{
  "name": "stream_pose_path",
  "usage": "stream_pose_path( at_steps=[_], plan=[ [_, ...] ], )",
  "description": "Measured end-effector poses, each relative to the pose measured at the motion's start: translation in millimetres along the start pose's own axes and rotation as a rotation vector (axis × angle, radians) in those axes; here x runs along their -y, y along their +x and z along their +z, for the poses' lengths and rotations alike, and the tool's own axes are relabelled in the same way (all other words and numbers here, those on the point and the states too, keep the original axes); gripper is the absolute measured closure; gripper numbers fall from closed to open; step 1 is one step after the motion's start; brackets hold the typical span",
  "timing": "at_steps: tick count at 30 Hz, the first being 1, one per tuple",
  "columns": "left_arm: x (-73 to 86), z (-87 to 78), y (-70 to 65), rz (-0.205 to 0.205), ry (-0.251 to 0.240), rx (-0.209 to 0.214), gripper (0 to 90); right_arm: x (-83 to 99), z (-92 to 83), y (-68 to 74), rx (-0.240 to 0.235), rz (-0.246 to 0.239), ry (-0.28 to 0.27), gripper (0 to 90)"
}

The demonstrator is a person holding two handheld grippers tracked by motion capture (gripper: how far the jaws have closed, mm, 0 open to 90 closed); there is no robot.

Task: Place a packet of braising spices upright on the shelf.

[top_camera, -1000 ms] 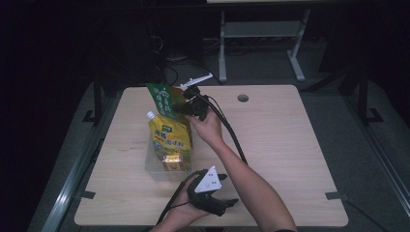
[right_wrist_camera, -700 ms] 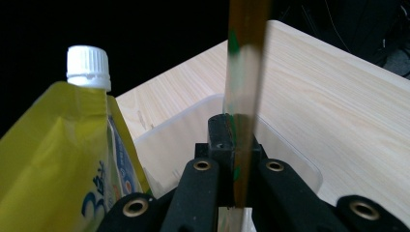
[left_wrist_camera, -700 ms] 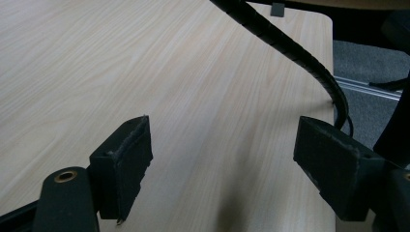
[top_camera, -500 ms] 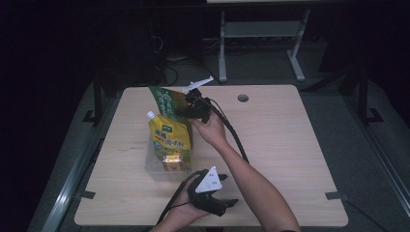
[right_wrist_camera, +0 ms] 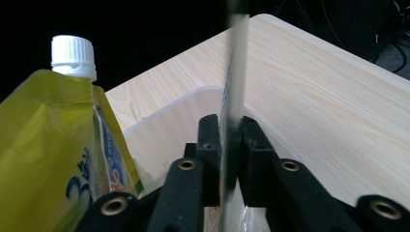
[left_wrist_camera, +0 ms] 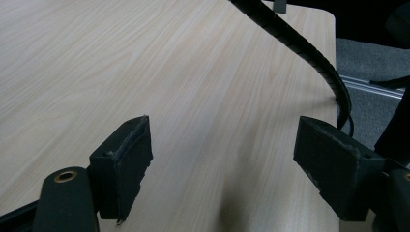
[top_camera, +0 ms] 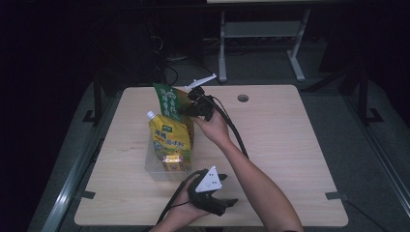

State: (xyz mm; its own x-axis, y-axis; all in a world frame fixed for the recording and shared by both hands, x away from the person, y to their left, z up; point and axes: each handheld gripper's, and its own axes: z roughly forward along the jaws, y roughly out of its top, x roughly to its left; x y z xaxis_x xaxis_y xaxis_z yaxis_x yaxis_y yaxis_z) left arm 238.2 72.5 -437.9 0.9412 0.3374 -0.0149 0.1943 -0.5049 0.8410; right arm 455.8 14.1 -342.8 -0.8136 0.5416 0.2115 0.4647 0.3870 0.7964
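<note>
A green pouch (top_camera: 167, 100) stands upright over the far end of a clear bin (top_camera: 153, 166). My right gripper (top_camera: 187, 109) is at the pouch's right edge. In the right gripper view the thin edge of the green pouch (right_wrist_camera: 237, 58) runs between the pads of my right gripper (right_wrist_camera: 231, 130). Its jaws have just been opening and a slim gap shows beside the edge. A yellow pouch (top_camera: 169, 136) with a white cap (right_wrist_camera: 72, 55) leans in the bin. My left gripper (top_camera: 226, 200) rests open near the table's front edge, and nothing is between the jaws of the left gripper (left_wrist_camera: 227, 154).
A small yellow box (top_camera: 174, 162) lies at the near end of the bin. The right gripper's black cable (left_wrist_camera: 300, 48) trails across the wooden table (top_camera: 290, 145). A round cable hole (top_camera: 242, 98) sits at the back. Dark floor and a white stand lie beyond.
</note>
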Motion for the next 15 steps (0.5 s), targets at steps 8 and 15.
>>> stream_pose_path(
  at_steps=[8, 15],
  plan=[
    [0.0, 1.1, 2.0, 0.0, 0.006, -0.002, 20.5, 0.4, -14.1, -7.2, -0.023, 0.016, 0.001, 67.3],
    [0.0, 1.3, 3.9, -0.004, 0.004, -0.005, 20.1, 2.2, -25.7, -16.6, -0.046, 0.04, 0.007, 58.5]
  ],
)
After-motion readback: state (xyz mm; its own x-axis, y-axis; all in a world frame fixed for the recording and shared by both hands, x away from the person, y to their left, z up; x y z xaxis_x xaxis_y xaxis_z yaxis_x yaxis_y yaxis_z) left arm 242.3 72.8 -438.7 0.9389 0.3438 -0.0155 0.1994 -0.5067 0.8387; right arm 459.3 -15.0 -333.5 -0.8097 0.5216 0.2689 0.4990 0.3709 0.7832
